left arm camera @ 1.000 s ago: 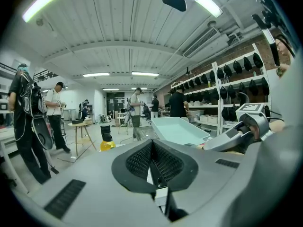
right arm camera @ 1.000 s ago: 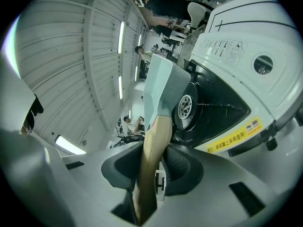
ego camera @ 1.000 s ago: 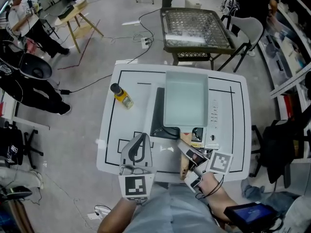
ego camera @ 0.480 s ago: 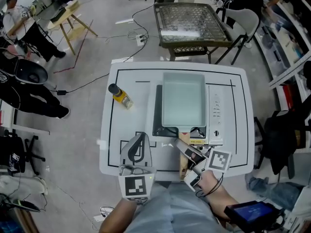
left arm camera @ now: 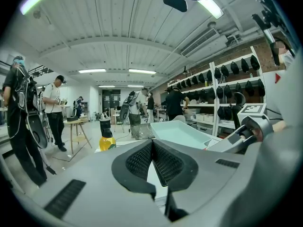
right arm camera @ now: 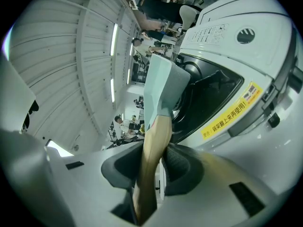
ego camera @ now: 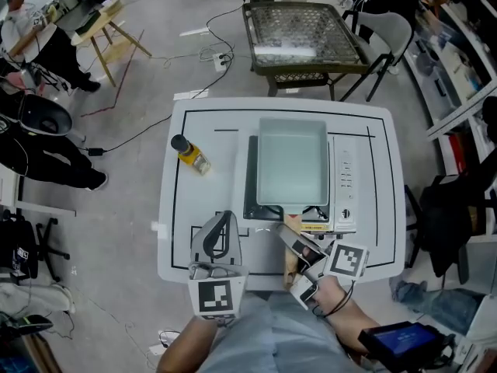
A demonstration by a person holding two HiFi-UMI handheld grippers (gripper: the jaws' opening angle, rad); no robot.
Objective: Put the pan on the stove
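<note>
**Right gripper** (right arm camera: 158,163): your jaws are clamped on the pale wooden handle (right arm camera: 152,145), with one black pad pressed to each side of it. The handle runs through the gap and on toward you. In the head view this gripper lies over the near edge of the table and is angled toward the pan, with its marker cube on your right.

**Handle:** it joins the near edge of the pan (ego camera: 293,162).

**Pan:** pale blue-green, rectangular and shallow. It lies over the black top of the stove (ego camera: 251,179) and covers most of it, leaving black glass showing along the left and near sides. You cannot tell whether its bottom sits flat.

**Stove:** white body, with a strip of controls to the right of the pan and a yellow label at the near edge. It stands mid-way on the white table (ego camera: 172,239), which is marked with black lines.

**Left gripper** (left arm camera: 152,156): your jaws are together with nothing between them. It is held just left of the right gripper, over the near table edge and apart from the pan.

**Bottle** (ego camera: 191,153): yellow with a black cap, upright on the table left of the stove and well apart from both grippers.

**Beyond the table:** a mesh-topped table (ego camera: 299,33) with a chair (ego camera: 392,37) beside it.
</note>
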